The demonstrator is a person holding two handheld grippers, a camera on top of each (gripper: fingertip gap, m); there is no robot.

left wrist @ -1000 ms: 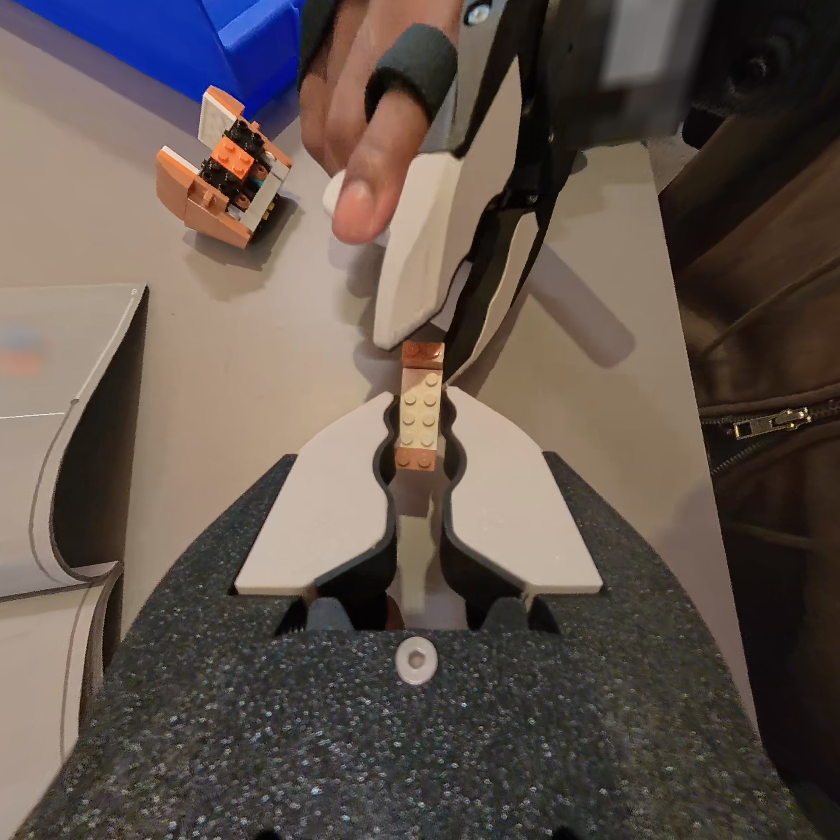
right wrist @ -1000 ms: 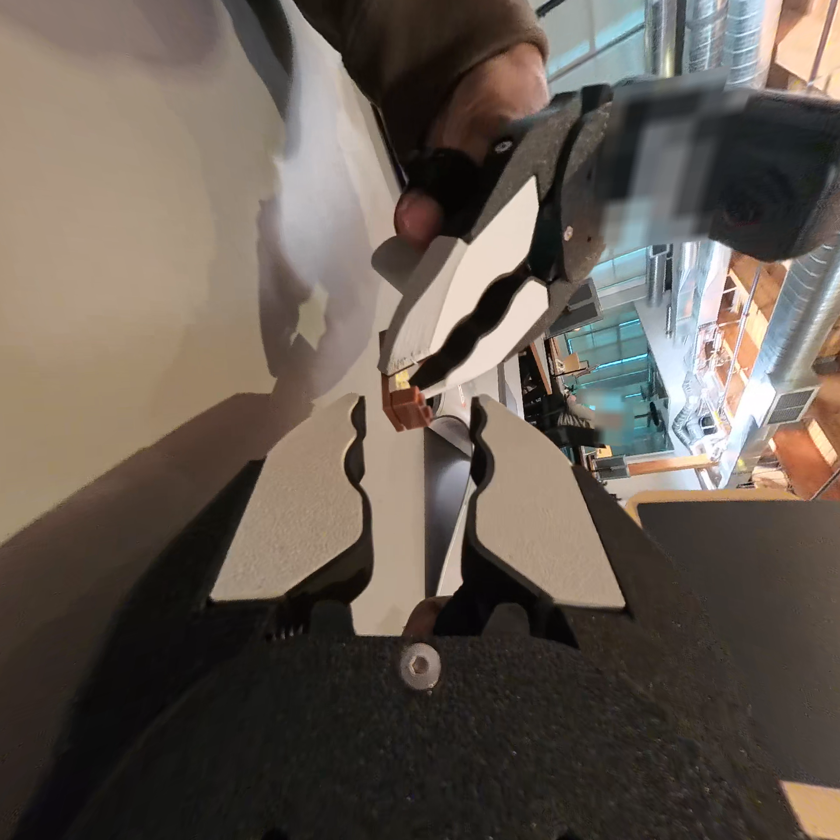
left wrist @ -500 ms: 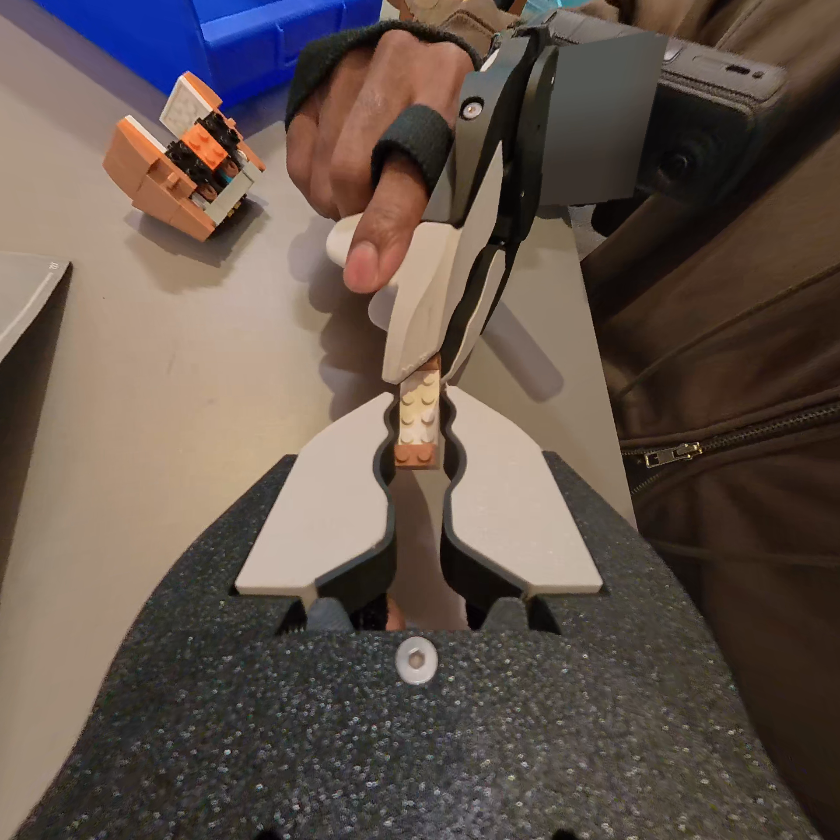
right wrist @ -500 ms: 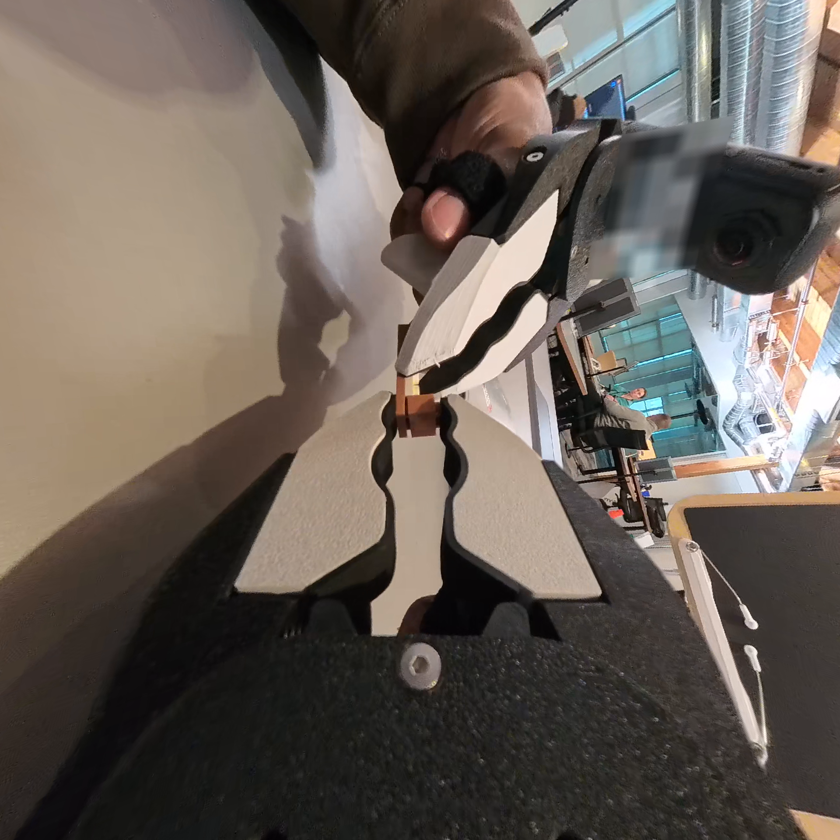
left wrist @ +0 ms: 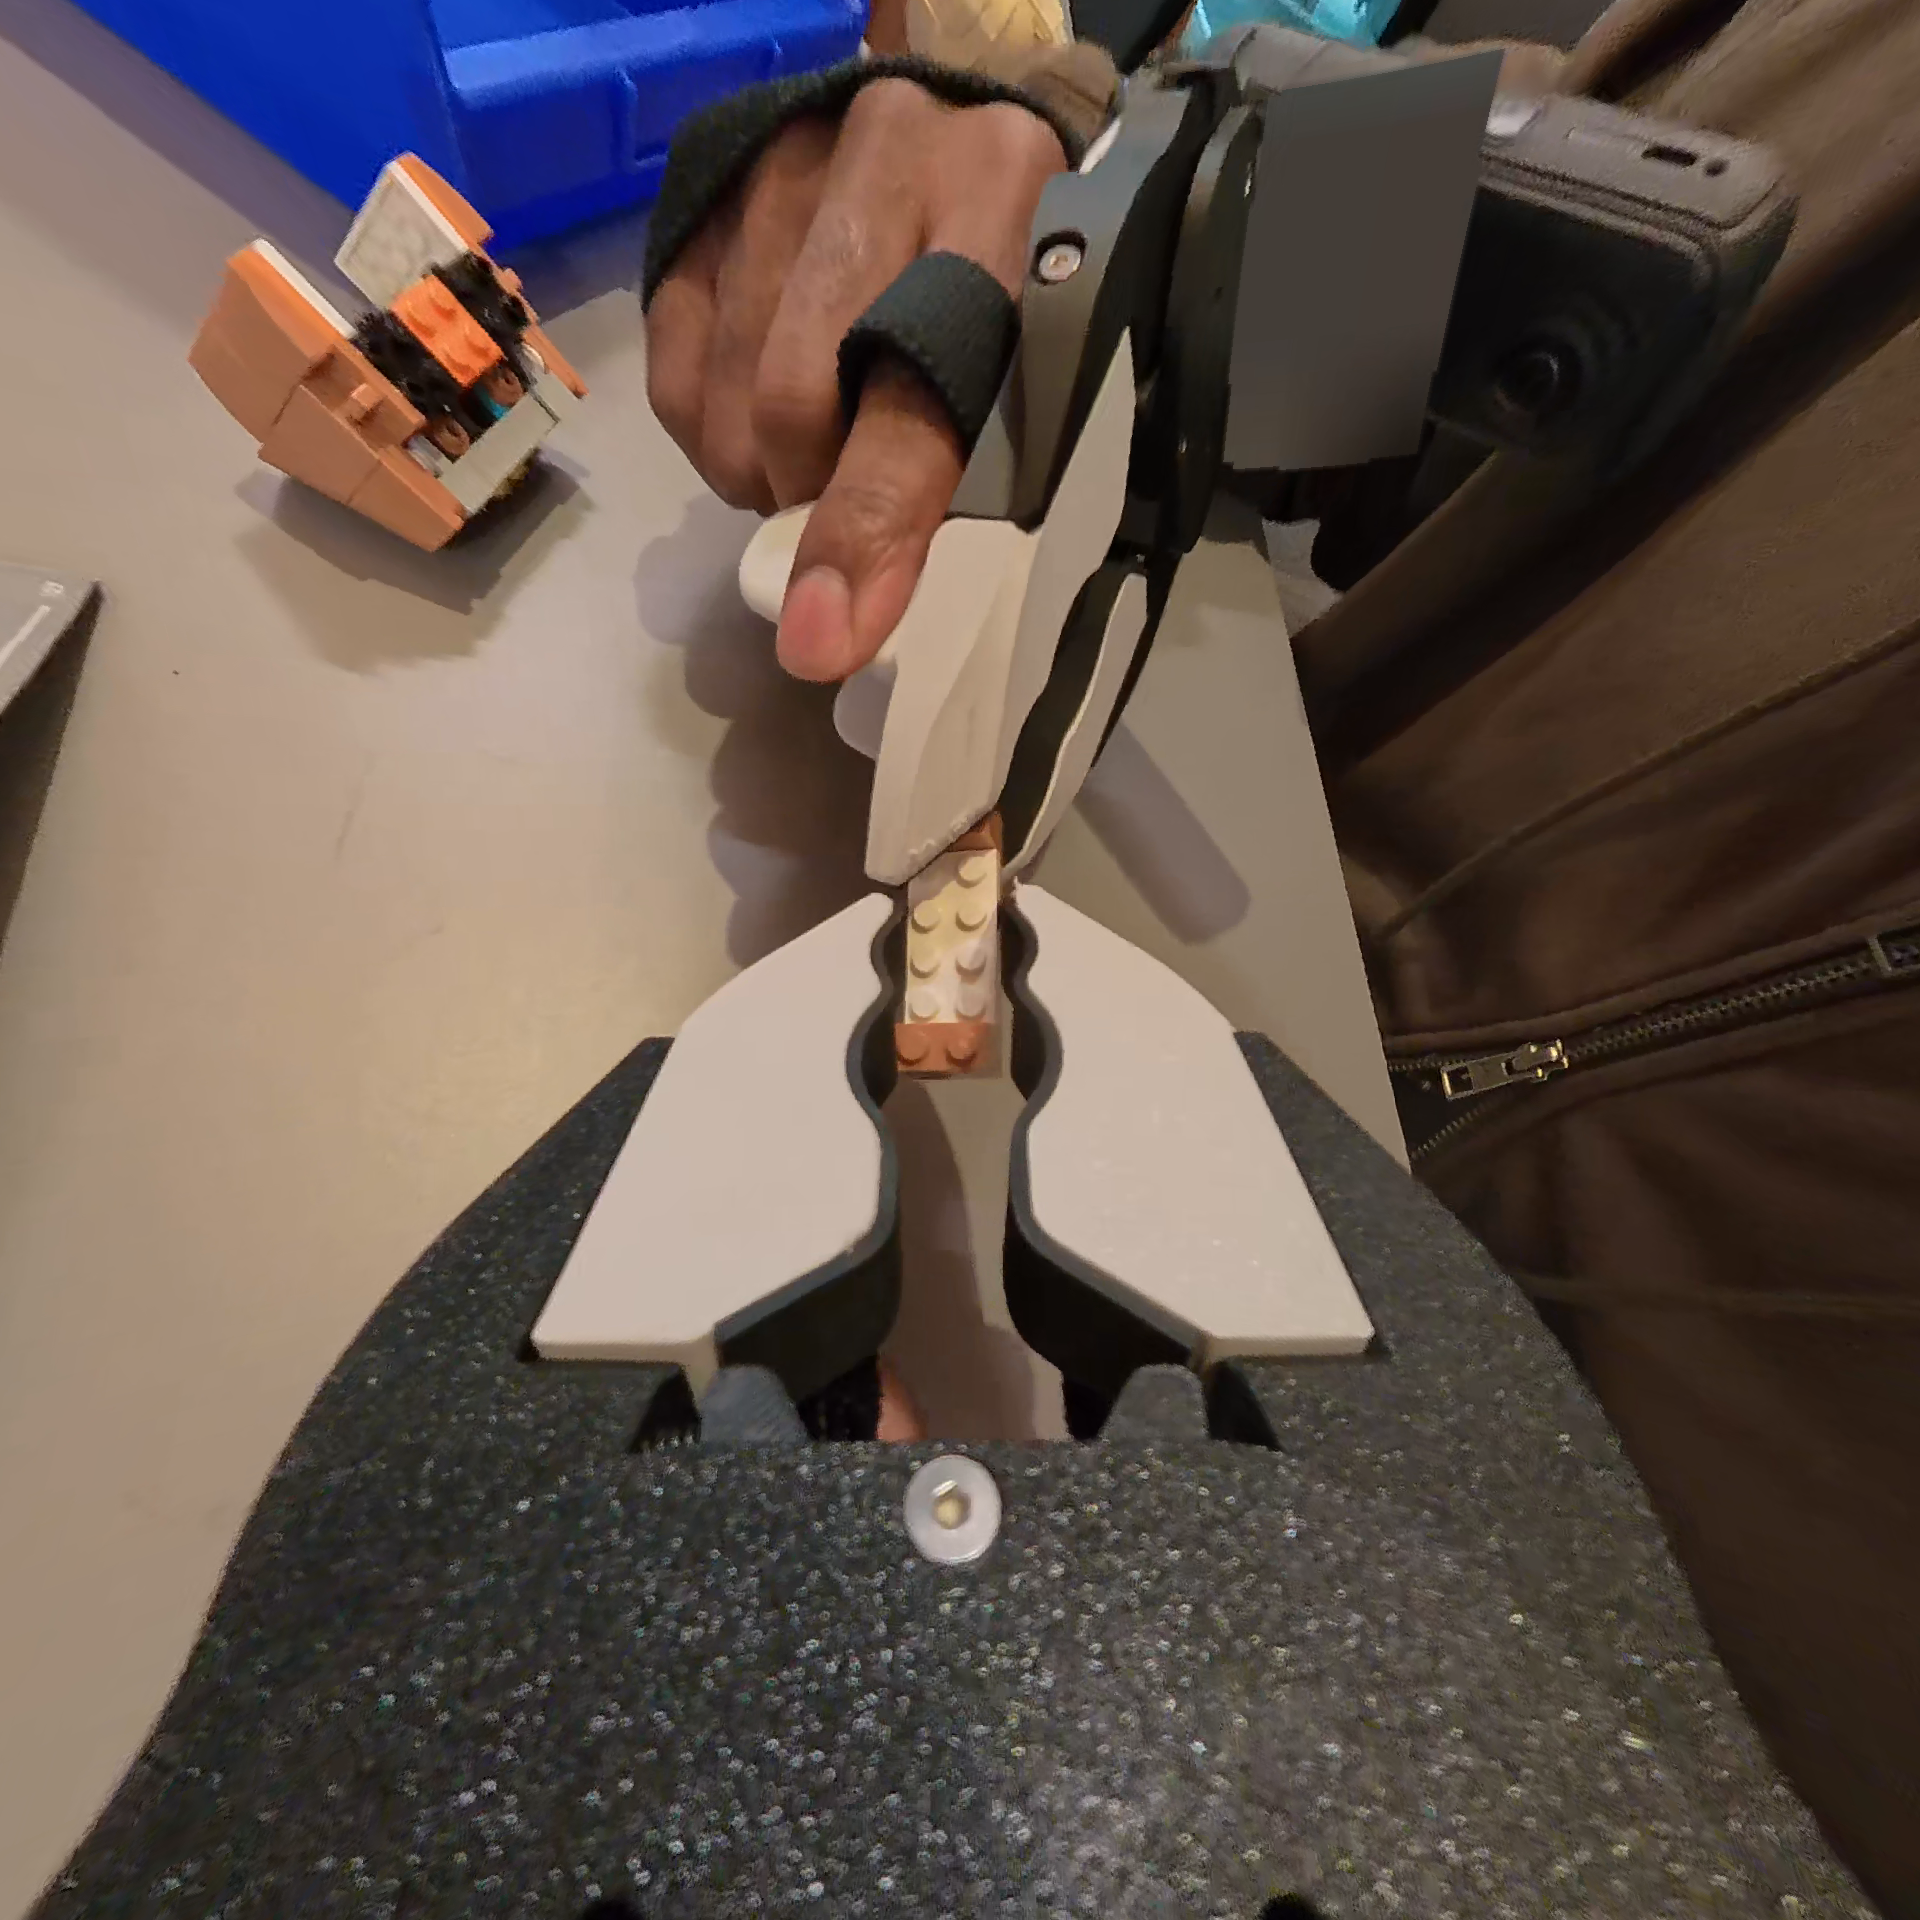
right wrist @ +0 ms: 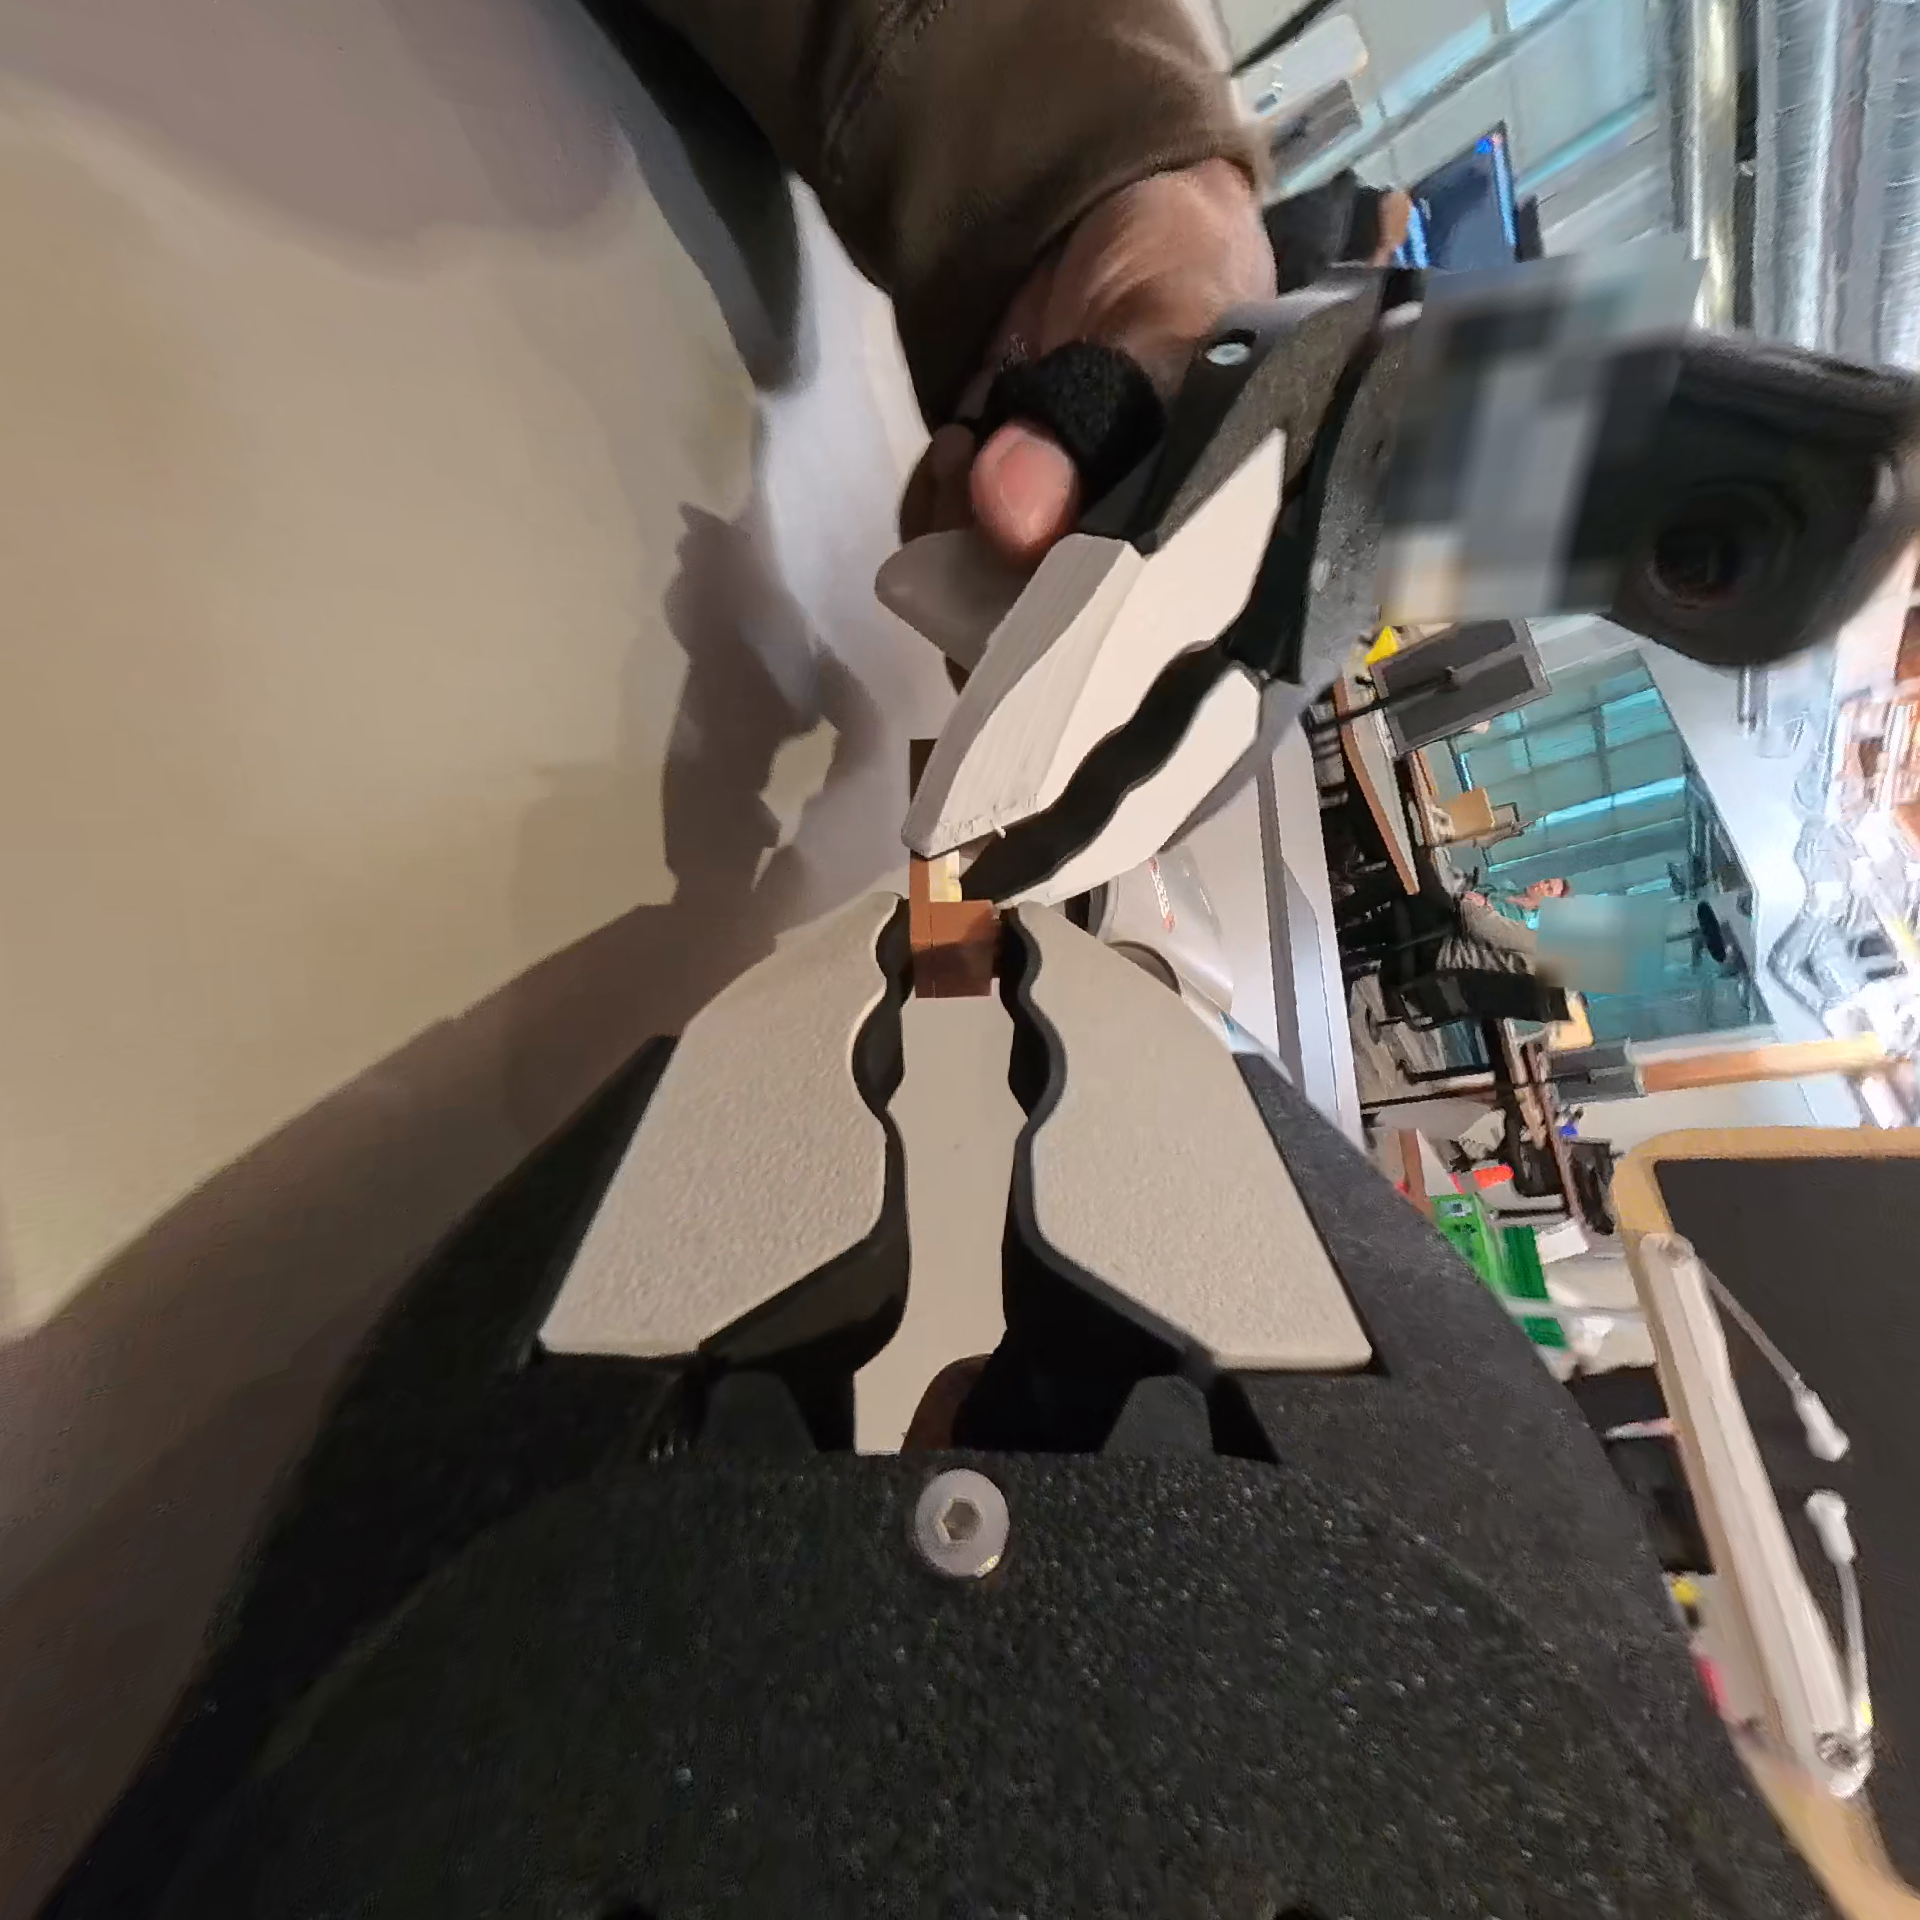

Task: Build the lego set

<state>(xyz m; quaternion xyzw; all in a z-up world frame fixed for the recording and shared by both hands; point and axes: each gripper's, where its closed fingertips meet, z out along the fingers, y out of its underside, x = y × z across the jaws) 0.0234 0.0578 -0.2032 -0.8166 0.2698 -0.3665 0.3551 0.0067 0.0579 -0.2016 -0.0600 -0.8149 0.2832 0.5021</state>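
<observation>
A short lego strip (left wrist: 951, 987) of tan and white bricks with brown ends is held above the grey table (left wrist: 364, 935). My left gripper (left wrist: 951, 925) is shut on its sides. My right gripper (left wrist: 977, 847) comes down from above and is shut on the strip's far brown end. In the right wrist view, my right gripper (right wrist: 954, 914) clamps the brown brick (right wrist: 956, 951), and the left gripper (right wrist: 977, 878) meets it from above. A partly built orange-brown lego model (left wrist: 384, 384) lies on the table at the far left.
A blue bin (left wrist: 499, 94) stands behind the model. An open booklet's corner (left wrist: 31, 644) shows at the left edge. The table's edge (left wrist: 1340, 935) runs down the right, with the person's brown jacket (left wrist: 1662, 935) beyond it. My two grippers' fingertips are within a few centimetres of each other.
One second ago my right gripper was open in front of the strip's brown end; it has since shut on it. Both grippers have shifted a little with the strip held between them.
</observation>
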